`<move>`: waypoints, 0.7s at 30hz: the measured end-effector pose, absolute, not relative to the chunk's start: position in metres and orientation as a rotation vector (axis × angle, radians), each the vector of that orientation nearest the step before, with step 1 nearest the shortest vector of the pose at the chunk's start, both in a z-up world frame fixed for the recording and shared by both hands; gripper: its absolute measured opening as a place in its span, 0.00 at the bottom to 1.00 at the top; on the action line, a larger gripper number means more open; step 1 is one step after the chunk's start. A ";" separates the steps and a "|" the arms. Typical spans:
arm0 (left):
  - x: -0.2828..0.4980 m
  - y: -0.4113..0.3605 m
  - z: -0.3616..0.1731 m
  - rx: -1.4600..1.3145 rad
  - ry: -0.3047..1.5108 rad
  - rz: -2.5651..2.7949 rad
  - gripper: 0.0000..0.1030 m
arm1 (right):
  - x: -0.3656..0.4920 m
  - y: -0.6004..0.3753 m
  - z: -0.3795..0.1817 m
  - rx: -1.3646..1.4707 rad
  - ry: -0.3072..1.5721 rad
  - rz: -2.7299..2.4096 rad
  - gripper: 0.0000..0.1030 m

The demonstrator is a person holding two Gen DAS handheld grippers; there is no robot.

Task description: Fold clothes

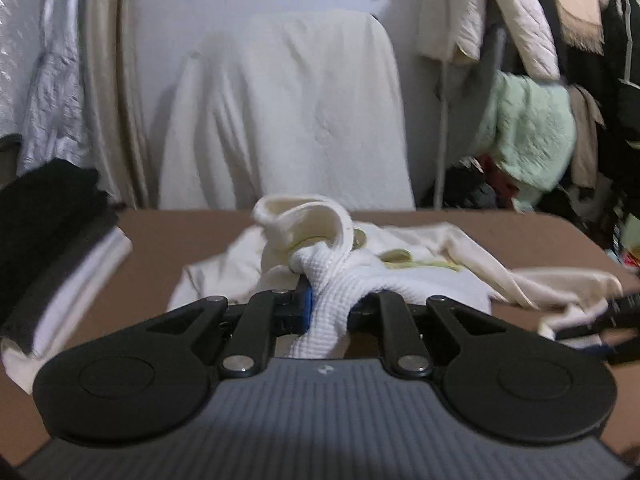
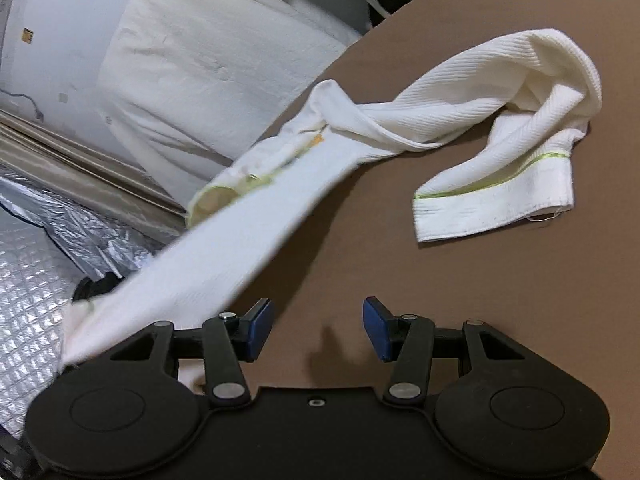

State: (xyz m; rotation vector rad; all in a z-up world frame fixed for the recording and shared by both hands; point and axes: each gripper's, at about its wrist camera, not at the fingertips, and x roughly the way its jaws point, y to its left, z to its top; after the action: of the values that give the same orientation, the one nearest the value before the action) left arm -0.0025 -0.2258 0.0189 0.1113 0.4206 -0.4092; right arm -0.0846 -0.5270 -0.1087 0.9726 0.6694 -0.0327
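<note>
A white waffle-knit garment (image 1: 420, 276) with thin green trim lies crumpled on the brown table (image 1: 180, 232). My left gripper (image 1: 320, 300) is shut on a bunched fold of it and holds that fold up off the table. In the right wrist view the same garment (image 2: 224, 248) stretches in a blurred band from the lower left toward the middle. Its sleeve ends in a green-lined cuff (image 2: 492, 208) that rests flat on the table (image 2: 440, 280). My right gripper (image 2: 318, 330) hovers low over bare table, short of the cuff, open with nothing between its blue pads (image 2: 260, 328).
A stack of folded black, grey and white clothes (image 1: 52, 248) sits at the table's left edge. Behind the table stands a chair under a white cover (image 1: 288, 112). A rack crowded with hanging clothes (image 1: 528, 132) is at the right. A silver quilted sheet (image 2: 32, 280) hangs at the left.
</note>
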 end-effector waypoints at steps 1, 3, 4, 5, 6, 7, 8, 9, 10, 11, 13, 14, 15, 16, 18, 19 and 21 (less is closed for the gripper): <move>-0.006 -0.229 0.014 0.124 0.441 -0.434 0.12 | -0.083 -0.528 -0.110 0.984 0.672 -0.026 0.55; -0.015 -0.240 0.004 0.157 0.465 -0.447 0.12 | -0.081 -0.530 -0.114 1.008 0.680 -0.012 0.55; -0.020 -0.245 -0.001 0.172 0.468 -0.434 0.12 | -0.079 -0.530 -0.116 1.019 0.688 -0.001 0.55; -0.022 -0.249 -0.005 0.175 0.473 -0.424 0.12 | -0.077 -0.529 -0.118 1.028 0.702 0.016 0.55; -0.024 -0.250 -0.007 0.162 0.481 -0.425 0.12 | -0.075 -0.527 -0.120 1.037 0.715 0.034 0.55; -0.025 -0.251 -0.009 0.143 0.488 -0.430 0.12 | -0.074 -0.526 -0.122 1.046 0.728 0.051 0.55; -0.026 -0.253 -0.009 0.136 0.488 -0.438 0.12 | -0.073 -0.525 -0.123 1.057 0.737 0.068 0.55; -0.028 -0.256 -0.007 0.151 0.467 -0.446 0.12 | -0.073 -0.526 -0.124 1.070 0.740 0.083 0.55; -0.034 -0.261 -0.002 0.180 0.428 -0.452 0.12 | -0.073 -0.526 -0.126 1.083 0.744 0.099 0.55; -0.039 -0.264 0.003 0.198 0.394 -0.462 0.12 | -0.075 -0.526 -0.126 1.093 0.742 0.108 0.55; -0.046 -0.266 0.017 0.165 0.348 -0.484 0.12 | -0.079 -0.528 -0.123 1.097 0.725 0.101 0.55; -0.047 -0.265 0.023 0.132 0.336 -0.481 0.12 | -0.080 -0.528 -0.122 1.096 0.719 0.097 0.55; -0.047 -0.264 0.026 0.093 0.339 -0.480 0.11 | -0.080 -0.527 -0.122 1.094 0.718 0.095 0.55; -0.046 -0.265 0.025 0.074 0.350 -0.490 0.11 | -0.079 -0.526 -0.121 1.092 0.717 0.092 0.55; -0.045 -0.273 0.013 0.106 0.387 -0.516 0.11 | -0.078 -0.524 -0.122 1.088 0.719 0.089 0.55; -0.045 -0.278 0.002 0.127 0.425 -0.535 0.11 | -0.076 -0.523 -0.123 1.088 0.727 0.088 0.55; -0.043 -0.287 -0.023 0.154 0.531 -0.588 0.11 | -0.076 -0.523 -0.123 1.085 0.735 0.085 0.55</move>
State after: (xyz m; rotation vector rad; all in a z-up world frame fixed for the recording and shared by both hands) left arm -0.0433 -0.2866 -0.0227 0.1539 0.5309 -0.5878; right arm -0.0760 -0.5228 -0.1232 1.0847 0.7351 0.0853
